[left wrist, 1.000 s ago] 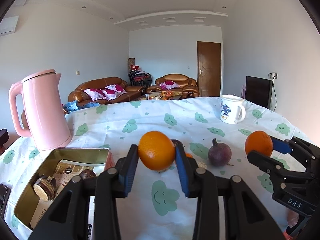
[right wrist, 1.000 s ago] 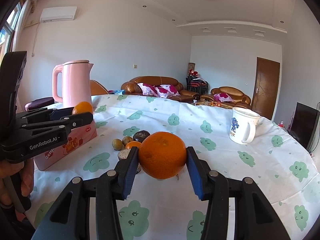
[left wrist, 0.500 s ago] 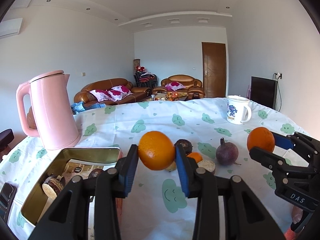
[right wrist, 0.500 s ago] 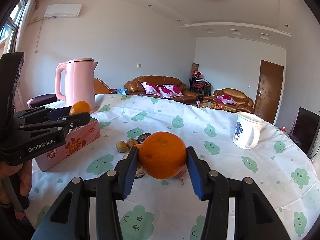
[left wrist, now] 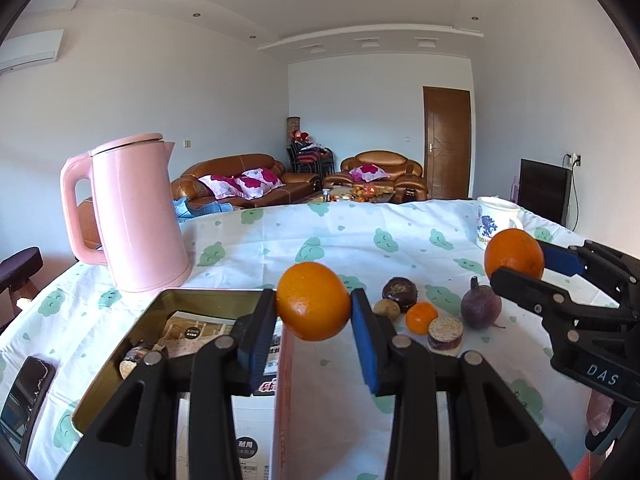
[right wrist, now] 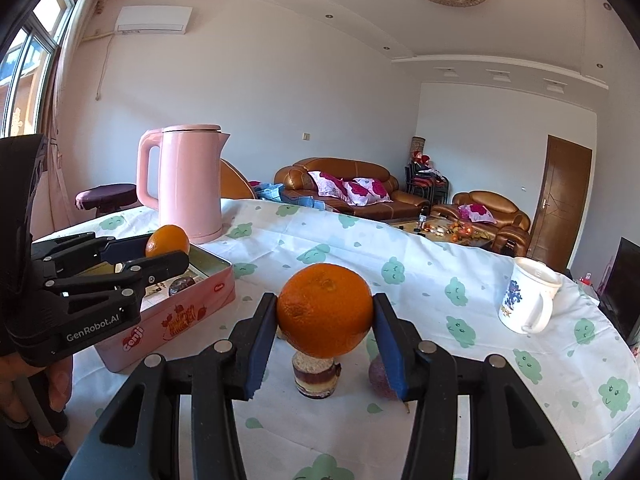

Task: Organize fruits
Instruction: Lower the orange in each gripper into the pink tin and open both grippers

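My left gripper (left wrist: 314,304) is shut on an orange (left wrist: 313,301) and holds it in the air over the right rim of the open pink tin box (left wrist: 208,294). My right gripper (right wrist: 325,312) is shut on a second orange (right wrist: 325,310), held above the table right of the box. Each gripper shows in the other's view: the right one (left wrist: 520,264) and the left one (right wrist: 168,250). On the cloth lie a purple fruit (left wrist: 480,307), a small orange (left wrist: 422,317), a dark round fruit (left wrist: 399,289), a small brown fruit (left wrist: 386,309) and a layered snack cake (left wrist: 445,334).
A pink kettle (left wrist: 136,216) stands behind the box. A white mug (right wrist: 528,300) stands at the far right of the table. The box holds packets and snacks. A dark phone (left wrist: 28,388) lies at the left table edge.
Both grippers have drawn back and to the left with their oranges. The left orange has shifted to above the box's right rim. The loose fruits look farther off.
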`<act>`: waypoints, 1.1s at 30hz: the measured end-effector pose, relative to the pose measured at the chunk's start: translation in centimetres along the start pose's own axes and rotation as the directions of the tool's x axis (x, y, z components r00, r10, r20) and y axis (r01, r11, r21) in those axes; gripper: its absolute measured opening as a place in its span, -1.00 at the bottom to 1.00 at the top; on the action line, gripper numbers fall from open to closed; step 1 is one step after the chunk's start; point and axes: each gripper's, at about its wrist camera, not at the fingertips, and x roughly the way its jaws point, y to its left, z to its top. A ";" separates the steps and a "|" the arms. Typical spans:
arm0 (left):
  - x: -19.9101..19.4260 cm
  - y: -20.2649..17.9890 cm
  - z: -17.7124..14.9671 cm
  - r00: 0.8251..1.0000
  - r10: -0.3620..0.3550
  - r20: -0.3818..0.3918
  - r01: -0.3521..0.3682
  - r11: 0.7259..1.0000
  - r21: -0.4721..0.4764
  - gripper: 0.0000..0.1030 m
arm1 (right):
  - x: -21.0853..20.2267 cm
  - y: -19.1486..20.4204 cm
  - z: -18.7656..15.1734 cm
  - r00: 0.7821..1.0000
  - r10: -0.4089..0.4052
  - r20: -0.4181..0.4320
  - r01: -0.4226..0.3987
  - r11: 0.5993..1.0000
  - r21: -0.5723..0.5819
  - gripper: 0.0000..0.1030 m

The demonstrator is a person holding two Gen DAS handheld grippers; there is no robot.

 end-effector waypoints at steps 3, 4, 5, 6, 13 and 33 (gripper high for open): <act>-0.1 0.7 -0.1 1.000 0.014 -0.003 -0.014 1.000 -0.008 -0.25 | 0.4 0.8 0.5 1.000 0.017 0.000 -0.017 1.000 -0.017 -0.04; -0.1 0.9 -0.1 1.000 0.017 -0.004 -0.017 1.000 -0.009 -0.25 | 0.6 1.1 0.7 1.000 0.023 -0.001 -0.023 1.000 -0.020 -0.04; -0.2 1.1 -0.1 1.000 0.021 -0.006 -0.021 1.000 -0.011 -0.25 | 0.7 1.3 0.8 1.000 0.029 -0.001 -0.029 0.999 -0.025 -0.04; -0.2 1.3 -0.1 1.000 0.024 -0.007 -0.024 1.000 -0.013 -0.25 | 0.8 1.4 1.0 0.999 0.033 -0.001 -0.033 0.999 -0.030 -0.04; -0.4 2.6 -0.1 0.998 0.054 -0.019 -0.055 0.998 -0.017 -0.25 | 1.7 2.7 2.7 0.997 0.072 0.004 -0.071 0.996 -0.059 -0.04; -0.5 7.2 -1.0 0.986 0.144 -0.081 -0.148 0.987 -0.057 -0.25 | 5.9 7.5 5.3 0.976 0.213 -0.044 -0.216 0.971 -0.098 -0.04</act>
